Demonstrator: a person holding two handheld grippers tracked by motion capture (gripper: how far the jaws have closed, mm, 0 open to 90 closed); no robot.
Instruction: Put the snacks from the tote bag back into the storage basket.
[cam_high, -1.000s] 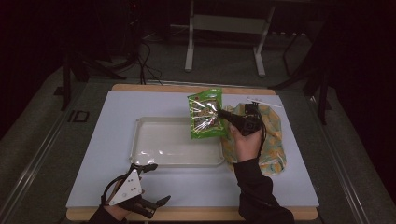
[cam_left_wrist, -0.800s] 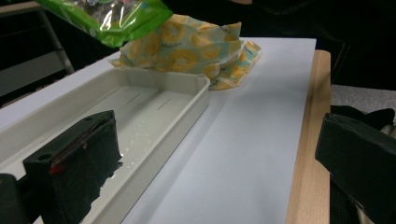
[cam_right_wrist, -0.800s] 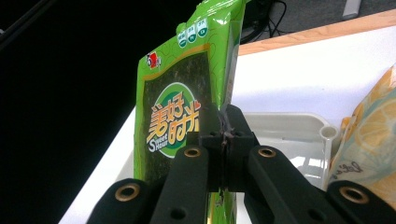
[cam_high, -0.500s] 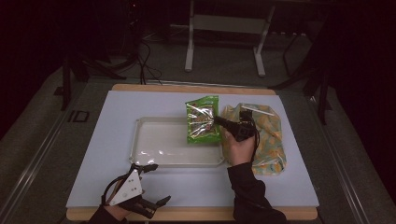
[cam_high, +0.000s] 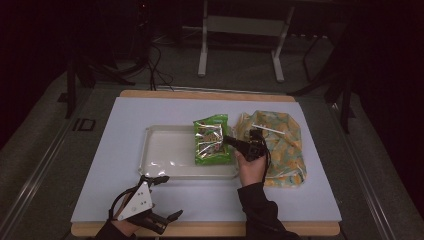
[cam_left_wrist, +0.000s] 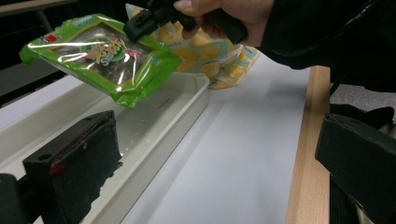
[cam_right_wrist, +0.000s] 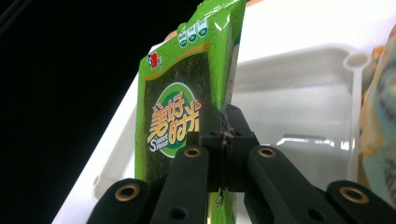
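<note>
Right tool (cam_high: 231, 141) clamped on green seaweed snack packet (cam_high: 212, 139), packet over right end of white tray (cam_high: 162, 155).

Right tool jaws pressed fully together on the packet's edge, seen closely in the right gripper view, where the packet (cam_right_wrist: 187, 102) stands up from the jaws with the tray (cam_right_wrist: 299, 93) behind it. In the left gripper view the packet (cam_left_wrist: 100, 53) hangs tilted above the tray (cam_left_wrist: 154, 126), lower corner close to the tray's inside; contact cannot be told. Yellow-patterned bag (cam_high: 280, 145) lies on the table (cam_high: 310, 200) just right of the tray, under the right hand (cam_high: 250, 167). Left tool (cam_high: 162, 220) rests at the table's near edge, jaws spread wide, nothing between them.
</note>
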